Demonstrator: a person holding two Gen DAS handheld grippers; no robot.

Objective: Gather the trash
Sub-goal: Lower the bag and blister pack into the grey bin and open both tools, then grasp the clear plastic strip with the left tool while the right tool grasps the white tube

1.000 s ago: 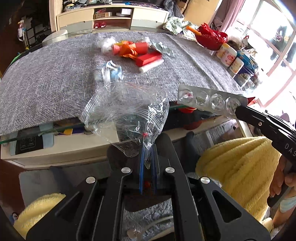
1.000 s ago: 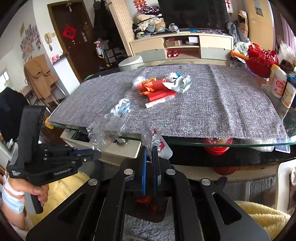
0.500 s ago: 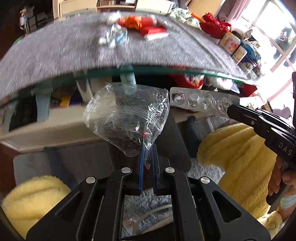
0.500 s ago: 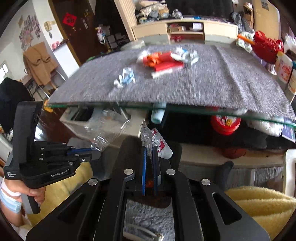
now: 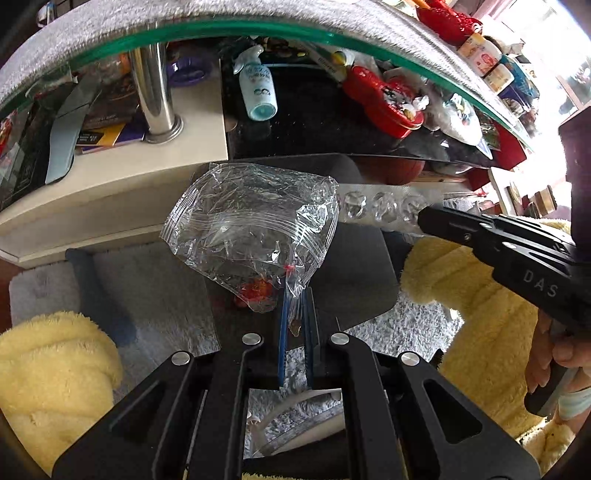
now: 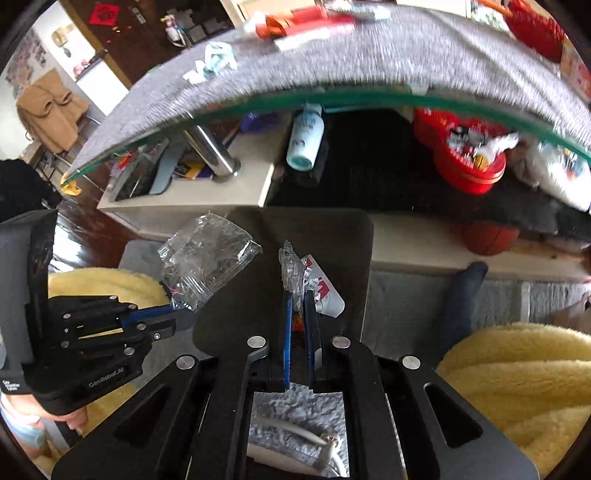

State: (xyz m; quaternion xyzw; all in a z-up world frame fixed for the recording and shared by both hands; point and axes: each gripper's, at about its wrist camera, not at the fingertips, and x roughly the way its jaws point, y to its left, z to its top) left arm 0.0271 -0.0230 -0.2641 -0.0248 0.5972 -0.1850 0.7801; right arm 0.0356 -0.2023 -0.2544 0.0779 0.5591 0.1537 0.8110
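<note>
My left gripper (image 5: pixel 294 295) is shut on a corner of a crumpled clear zip bag (image 5: pixel 251 229), held below the glass table edge over a dark bin (image 5: pixel 354 280). It also shows in the right wrist view (image 6: pixel 207 258), with the left gripper (image 6: pixel 181 314) at left. My right gripper (image 6: pixel 297 295) is shut on a clear blister pack (image 6: pixel 291 269), seen from the left wrist view (image 5: pixel 376 206) as a strip of bubbles beside the bag. The right gripper (image 5: pixel 424 218) comes in from the right. More trash (image 6: pixel 295 22) lies on the grey tablecloth.
The glass table edge (image 5: pixel 258 29) curves overhead. On the shelf under it are a blue-capped bottle (image 5: pixel 258 92), a red tin (image 5: pixel 388 107), a metal leg (image 5: pixel 155 99) and a basketball (image 6: pixel 487 236). Yellow fleece (image 5: pixel 48 369) lies on both sides, grey rug below.
Both grippers have dropped from table height to below the glass edge, carrying the bag and the blister pack down over the dark bin. The tabletop trash has slid up out of the left view.
</note>
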